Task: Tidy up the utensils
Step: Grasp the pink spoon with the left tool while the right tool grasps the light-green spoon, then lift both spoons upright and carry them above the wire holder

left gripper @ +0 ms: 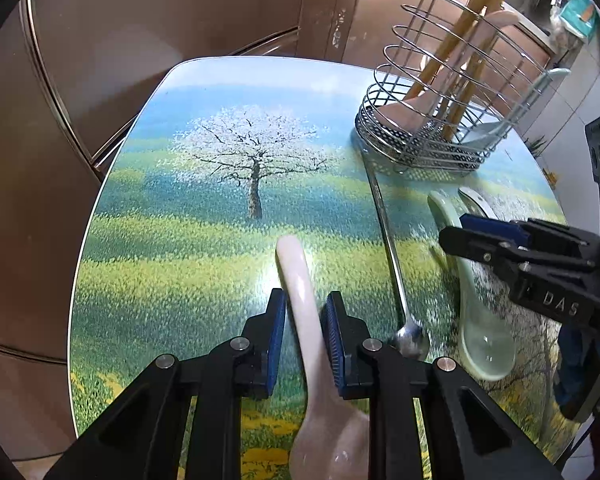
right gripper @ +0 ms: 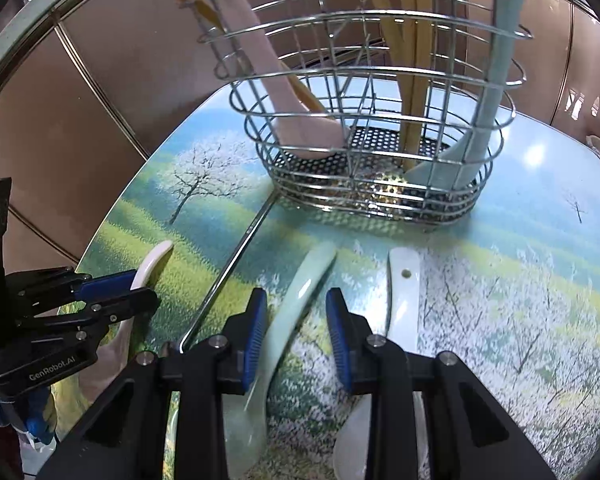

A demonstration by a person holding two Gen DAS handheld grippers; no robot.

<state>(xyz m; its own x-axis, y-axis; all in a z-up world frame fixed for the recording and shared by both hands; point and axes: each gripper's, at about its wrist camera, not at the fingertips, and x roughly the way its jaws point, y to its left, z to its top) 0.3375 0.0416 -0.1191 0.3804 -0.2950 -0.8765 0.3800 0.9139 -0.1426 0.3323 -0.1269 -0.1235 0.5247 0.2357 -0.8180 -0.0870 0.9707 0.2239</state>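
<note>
Left gripper (left gripper: 304,308) narrow, pads at pink spoon (left gripper: 306,332) handle; contact unclear, bowl cut off at 6 o'clock. Right gripper (right gripper: 296,308) part open astride green spoon (right gripper: 296,300), right pad clear. White spoon (right gripper: 404,300) half hidden behind right finger. Steel spoon (left gripper: 396,276) between. Rack (right gripper: 364,168) at 12, top cut off, on table (left gripper: 204,208).

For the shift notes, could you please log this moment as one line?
left tongs: closing around pink spoon | right tongs: astride green spoon, pads apart | metal spoon, white spoon: on table | basket: part-filled
</note>
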